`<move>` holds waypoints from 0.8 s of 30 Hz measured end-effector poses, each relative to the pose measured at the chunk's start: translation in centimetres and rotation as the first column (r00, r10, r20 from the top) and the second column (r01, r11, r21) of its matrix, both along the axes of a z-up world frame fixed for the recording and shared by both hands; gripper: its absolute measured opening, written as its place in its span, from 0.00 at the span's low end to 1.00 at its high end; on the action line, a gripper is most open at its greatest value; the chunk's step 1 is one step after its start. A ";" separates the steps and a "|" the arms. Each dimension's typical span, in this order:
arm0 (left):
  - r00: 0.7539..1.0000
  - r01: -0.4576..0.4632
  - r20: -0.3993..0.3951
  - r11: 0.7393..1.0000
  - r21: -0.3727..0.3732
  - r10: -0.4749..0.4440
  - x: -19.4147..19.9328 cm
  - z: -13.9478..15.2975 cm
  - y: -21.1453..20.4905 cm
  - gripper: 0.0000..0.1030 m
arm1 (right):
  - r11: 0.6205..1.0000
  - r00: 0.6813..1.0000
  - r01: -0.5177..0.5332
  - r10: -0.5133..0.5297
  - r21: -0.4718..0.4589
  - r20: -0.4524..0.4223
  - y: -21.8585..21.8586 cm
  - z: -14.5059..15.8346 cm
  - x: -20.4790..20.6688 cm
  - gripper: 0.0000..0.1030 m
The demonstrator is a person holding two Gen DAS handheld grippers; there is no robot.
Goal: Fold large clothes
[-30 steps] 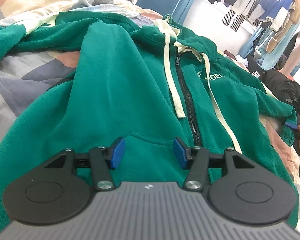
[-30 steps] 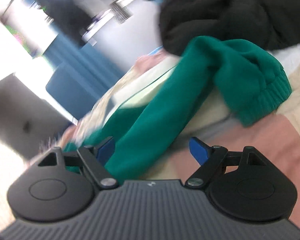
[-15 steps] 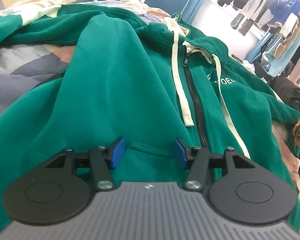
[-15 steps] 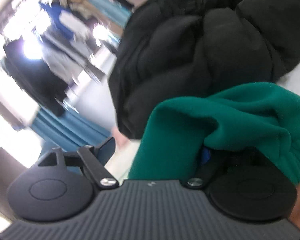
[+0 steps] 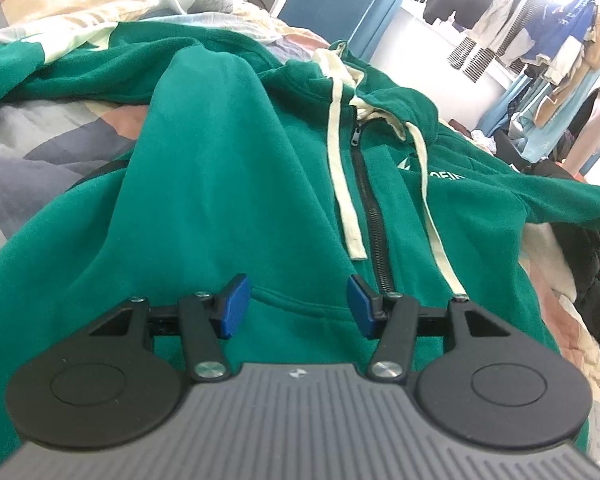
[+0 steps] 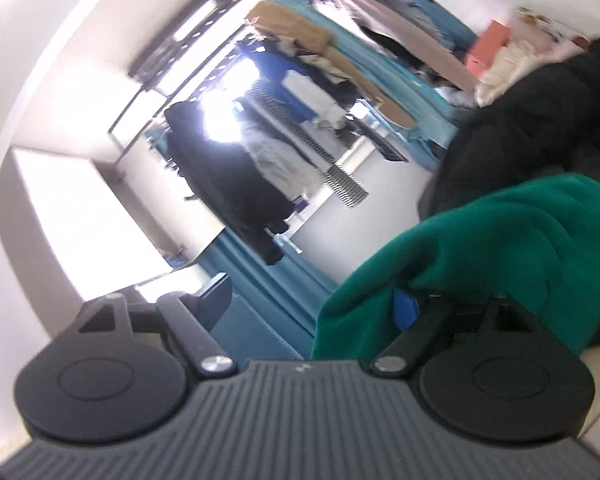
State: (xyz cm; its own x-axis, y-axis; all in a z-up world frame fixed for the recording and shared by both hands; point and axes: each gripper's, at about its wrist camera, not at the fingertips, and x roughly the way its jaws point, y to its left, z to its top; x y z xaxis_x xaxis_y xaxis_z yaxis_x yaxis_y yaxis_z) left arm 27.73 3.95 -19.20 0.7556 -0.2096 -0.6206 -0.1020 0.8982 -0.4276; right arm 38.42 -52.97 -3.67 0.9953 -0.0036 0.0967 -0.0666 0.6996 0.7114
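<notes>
Left wrist: hoodie lengthwise, hood far.

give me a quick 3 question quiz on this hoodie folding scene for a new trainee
1. True or false: the zip of the green hoodie is done up over the part in view.
2. What drapes over the right gripper? A) a striped sock B) the hoodie's green sleeve C) a white towel
3. Fill in: in the left wrist view, two cream ______ run down the hoodie's chest, one on each side of the zip.

Key
1. True: the zip runs closed from the collar down towards the left gripper.
2. B: the sleeve hangs over one of its jaws, and the jaws stand apart.
3. drawstrings
</notes>
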 end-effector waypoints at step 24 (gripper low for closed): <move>1.000 -0.019 -0.023 0.997 0.074 0.020 -0.3 -0.5 -0.5 0.58 | 0.867 0.909 0.343 -0.209 0.363 -0.359 -3.9 -15.3 -1.5 0.82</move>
State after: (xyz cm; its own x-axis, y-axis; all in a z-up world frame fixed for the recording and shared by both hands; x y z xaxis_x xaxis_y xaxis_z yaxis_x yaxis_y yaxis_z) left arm 27.40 3.41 -19.71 0.7442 -0.1482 -0.6514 -0.1290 0.9248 -0.3579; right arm 36.91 -56.90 -18.94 0.9268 -0.2549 -0.2759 0.3467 0.2980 0.8894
